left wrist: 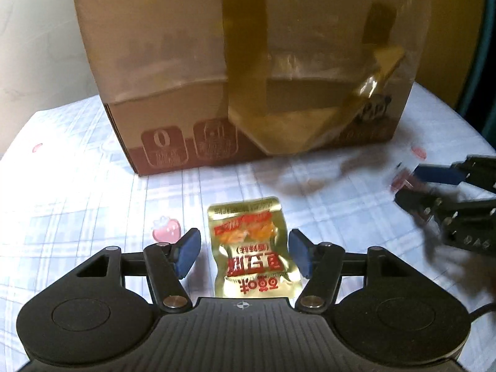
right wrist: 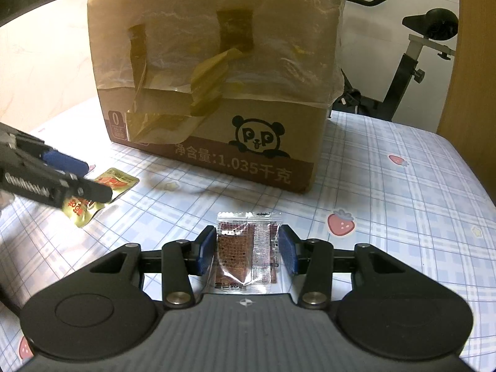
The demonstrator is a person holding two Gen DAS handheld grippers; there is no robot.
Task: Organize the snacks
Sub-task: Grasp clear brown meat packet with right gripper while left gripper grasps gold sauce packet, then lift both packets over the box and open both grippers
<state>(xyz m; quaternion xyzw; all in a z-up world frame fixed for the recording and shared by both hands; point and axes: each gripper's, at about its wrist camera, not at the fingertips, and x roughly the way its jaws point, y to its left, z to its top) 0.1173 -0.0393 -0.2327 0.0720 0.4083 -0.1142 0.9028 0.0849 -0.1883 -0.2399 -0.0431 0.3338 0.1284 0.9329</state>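
Note:
A gold foil snack packet (left wrist: 252,248) with red print lies flat on the checked tablecloth, between the blue pads of my left gripper (left wrist: 245,252), which is open around it with a gap on each side. In the right wrist view the same packet (right wrist: 108,186) shows partly under the left gripper (right wrist: 77,183). A clear packet with a brown snack (right wrist: 248,248) lies between the pads of my right gripper (right wrist: 248,251), which is open with the pads close to the packet's edges. The right gripper (left wrist: 434,186) shows blurred at the right of the left view.
A tall cardboard box (left wrist: 248,71) with a plastic liner, brown tape and a panda logo (right wrist: 257,136) stands on the table behind both packets. The tablecloth (right wrist: 403,217) has strawberry prints. An exercise bike (right wrist: 412,62) stands beyond the table's far right edge.

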